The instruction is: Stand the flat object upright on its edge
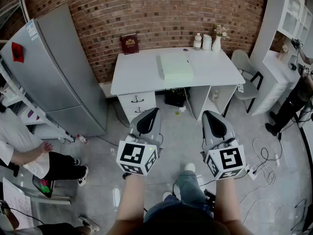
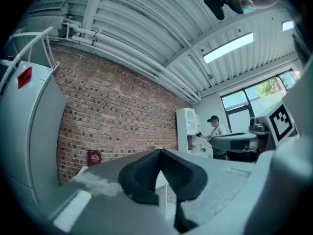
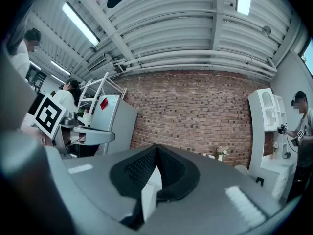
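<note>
Progress: nothing of the task was done at this point. The flat object [image 1: 175, 65] lay on its broad face, not yet touched. The whole job was left, as I judged it: the approach, the grip, the tip-up onto an edge and the release.

Left gripper: you held the left gripper [image 1: 155, 110] level in front of you, jaws pressed fully together. Its own view showed the dark pads meeting with nothing between them. It was empty and touched nothing.

Right gripper: the right gripper [image 1: 208, 112] matched it, held level beside the left one. Its pads were closed tip to tip and nothing was caught in them.

Floor: a stretch of grey floor [image 1: 181, 131] lay between you and the furniture, with cables off to your right.

Desk: the white desk [image 1: 137, 72] stood well apart from both grippers, out of reach from where you stood.

Flat object: pale green, it rested flat near the desk's middle, a little toward your right. Bare desktop lay around it on all sides.

Behind it: a vase [image 1: 216, 42] stood at the back right corner. A red book [image 1: 129, 43] stood upright at the back left, against the brick wall [image 1: 161, 13].

Left side: a grey fridge [image 1: 58, 72] stood clear of the desk.
</note>
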Demonstrator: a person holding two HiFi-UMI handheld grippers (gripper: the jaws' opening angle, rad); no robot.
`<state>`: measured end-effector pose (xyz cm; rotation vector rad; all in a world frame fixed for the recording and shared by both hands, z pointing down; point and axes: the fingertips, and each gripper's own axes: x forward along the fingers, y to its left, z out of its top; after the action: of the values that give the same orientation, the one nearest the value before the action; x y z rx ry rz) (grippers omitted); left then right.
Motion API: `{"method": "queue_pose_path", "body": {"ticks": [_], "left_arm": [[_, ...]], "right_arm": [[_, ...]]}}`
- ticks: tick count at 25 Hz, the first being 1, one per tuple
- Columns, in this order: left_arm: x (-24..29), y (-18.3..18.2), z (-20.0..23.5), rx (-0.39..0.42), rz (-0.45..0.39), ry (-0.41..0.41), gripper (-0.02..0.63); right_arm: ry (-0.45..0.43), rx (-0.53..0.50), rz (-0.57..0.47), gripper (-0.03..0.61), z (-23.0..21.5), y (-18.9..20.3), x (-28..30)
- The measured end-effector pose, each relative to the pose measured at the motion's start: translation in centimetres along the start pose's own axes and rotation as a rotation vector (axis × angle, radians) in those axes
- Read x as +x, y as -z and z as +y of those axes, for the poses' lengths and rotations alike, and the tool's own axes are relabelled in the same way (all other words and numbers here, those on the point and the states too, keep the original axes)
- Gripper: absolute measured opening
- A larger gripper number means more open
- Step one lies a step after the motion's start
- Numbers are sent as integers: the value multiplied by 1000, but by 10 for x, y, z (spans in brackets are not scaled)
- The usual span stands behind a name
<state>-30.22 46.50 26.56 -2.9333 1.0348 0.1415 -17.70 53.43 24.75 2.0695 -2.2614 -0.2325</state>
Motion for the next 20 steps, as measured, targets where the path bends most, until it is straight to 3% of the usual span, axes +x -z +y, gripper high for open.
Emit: {"method": "queue_pose_path", "body": {"ticks": [10, 17, 20], "left_arm": [[31, 8, 19, 6, -7, -27, -4], [88, 14, 35, -10, -2, -34, -5], [113, 21, 44, -11, 2, -35, -5]], "right_arm": [[4, 9, -12, 0, -18, 16, 27], [29, 47, -32, 2, -64, 22, 70], [1, 107, -52, 2, -82, 27, 92]]}}
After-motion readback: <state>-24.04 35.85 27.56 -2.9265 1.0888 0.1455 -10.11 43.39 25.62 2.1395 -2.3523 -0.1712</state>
